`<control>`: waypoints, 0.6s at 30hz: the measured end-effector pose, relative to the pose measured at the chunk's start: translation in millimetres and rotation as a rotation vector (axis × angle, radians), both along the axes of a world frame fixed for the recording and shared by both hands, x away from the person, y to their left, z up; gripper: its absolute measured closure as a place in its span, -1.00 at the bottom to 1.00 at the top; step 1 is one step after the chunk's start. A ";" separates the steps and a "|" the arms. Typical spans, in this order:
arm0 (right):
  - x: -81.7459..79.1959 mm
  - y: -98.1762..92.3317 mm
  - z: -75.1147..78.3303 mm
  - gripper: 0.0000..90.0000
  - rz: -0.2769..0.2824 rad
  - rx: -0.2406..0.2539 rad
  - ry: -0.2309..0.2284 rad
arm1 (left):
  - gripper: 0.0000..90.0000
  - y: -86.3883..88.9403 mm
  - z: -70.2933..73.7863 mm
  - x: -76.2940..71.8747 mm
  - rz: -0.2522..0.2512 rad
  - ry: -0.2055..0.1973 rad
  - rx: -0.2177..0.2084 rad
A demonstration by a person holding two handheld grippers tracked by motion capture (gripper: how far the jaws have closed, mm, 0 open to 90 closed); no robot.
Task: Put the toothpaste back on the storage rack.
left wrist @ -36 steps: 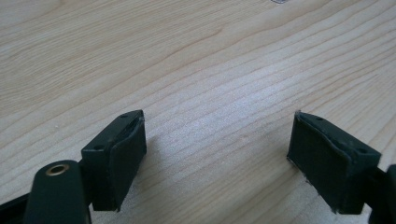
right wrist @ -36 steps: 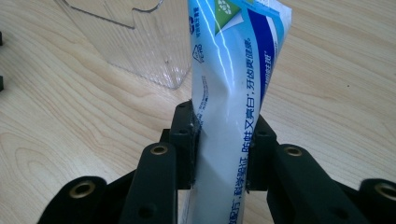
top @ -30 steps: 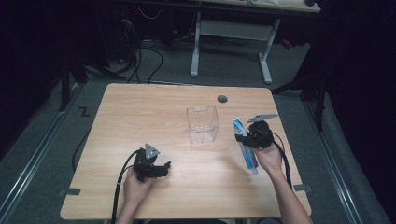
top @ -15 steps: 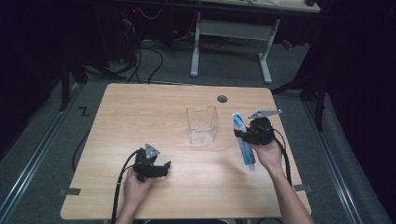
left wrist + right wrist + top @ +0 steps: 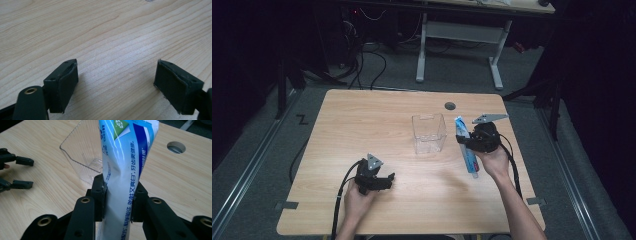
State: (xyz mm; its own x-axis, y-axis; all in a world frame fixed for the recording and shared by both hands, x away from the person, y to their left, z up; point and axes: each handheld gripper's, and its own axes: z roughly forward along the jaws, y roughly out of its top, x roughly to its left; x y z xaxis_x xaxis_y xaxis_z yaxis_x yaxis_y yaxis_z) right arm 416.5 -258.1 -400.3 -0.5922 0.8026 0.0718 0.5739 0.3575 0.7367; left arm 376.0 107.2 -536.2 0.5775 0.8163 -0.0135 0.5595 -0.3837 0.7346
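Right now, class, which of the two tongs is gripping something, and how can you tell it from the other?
The right tongs: their jaws are clamped on the toothpaste tube, beside the clear box. The left tongs stand open over bare table.

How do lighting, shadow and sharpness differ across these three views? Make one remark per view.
High view: the table is lit, its surroundings fall into darkness, and fine detail is soft. Left gripper view: the wood grain is sharp, with soft shadows under the open left claw. Right gripper view: the toothpaste tube carries a pale sheen, and the clear box shows bright rim highlights.
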 end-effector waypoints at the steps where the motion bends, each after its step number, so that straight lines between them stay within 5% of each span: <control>1: 0.8 0.2 1.0 0.57 0.002 0.004 0.001 | -0.57 0.0 0.0 0.0 0.000 0.000 0.000; 18: 5.1 11.4 19.9 0.57 0.036 0.028 -0.045 | -0.57 0.0 0.0 0.0 0.000 0.000 0.000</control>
